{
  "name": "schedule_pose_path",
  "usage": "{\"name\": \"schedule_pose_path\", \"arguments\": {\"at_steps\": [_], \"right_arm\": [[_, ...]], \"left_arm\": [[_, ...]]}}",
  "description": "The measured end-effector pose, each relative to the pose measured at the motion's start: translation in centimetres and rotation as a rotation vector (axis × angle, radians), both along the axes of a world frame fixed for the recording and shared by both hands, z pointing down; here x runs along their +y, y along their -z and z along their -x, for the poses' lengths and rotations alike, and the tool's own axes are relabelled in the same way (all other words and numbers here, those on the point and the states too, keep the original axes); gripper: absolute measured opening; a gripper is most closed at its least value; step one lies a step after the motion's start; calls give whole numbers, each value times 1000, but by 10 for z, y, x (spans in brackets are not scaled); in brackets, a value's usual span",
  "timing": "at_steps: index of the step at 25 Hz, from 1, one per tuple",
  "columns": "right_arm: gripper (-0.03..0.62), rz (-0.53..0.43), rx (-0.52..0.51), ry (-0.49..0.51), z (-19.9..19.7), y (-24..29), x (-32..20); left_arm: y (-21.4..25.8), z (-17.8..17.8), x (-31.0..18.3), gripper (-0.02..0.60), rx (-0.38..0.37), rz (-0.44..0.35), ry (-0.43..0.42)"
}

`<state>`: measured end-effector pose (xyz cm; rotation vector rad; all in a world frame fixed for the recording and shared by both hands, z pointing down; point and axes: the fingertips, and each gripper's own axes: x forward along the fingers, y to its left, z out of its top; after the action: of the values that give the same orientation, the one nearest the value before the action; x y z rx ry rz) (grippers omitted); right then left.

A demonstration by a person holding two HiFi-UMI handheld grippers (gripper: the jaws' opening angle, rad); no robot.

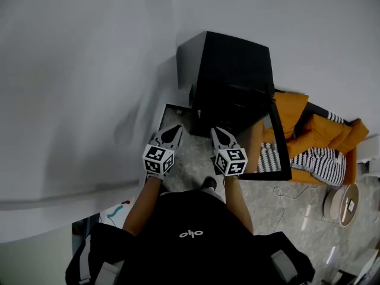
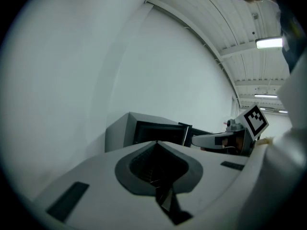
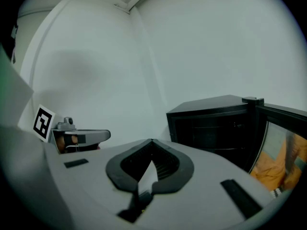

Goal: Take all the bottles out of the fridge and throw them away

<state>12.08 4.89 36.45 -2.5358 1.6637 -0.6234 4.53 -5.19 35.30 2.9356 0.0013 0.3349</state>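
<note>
1. Left tool [image 1: 171, 134] and right tool [image 1: 221, 136] were both pinched closed and empty, side by side, aimed at the fridge [image 1: 234, 70] at 12 o'clock.
2. The door [image 1: 284, 150] stood open, swung out toward 3 o'clock. No bottles showed; the interior was too dark to tell.
3. Risk: reaching in with jaws closed would likely knock a bottle over instead of gripping it. They needed to open first.
4. Risk: the right tool was nearest the door, so a wide swing could clip its glass.
5. Risk: dark shelves made a bottle at the back easy to miss.
</note>
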Motion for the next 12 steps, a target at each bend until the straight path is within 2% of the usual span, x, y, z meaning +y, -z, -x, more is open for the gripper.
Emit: {"name": "schedule_pose_path", "arguments": {"at_steps": [12], "right_arm": [[8, 12, 21, 31, 2, -4, -14]], "left_arm": [[-2, -1, -7, 8, 1, 1, -5]]}}
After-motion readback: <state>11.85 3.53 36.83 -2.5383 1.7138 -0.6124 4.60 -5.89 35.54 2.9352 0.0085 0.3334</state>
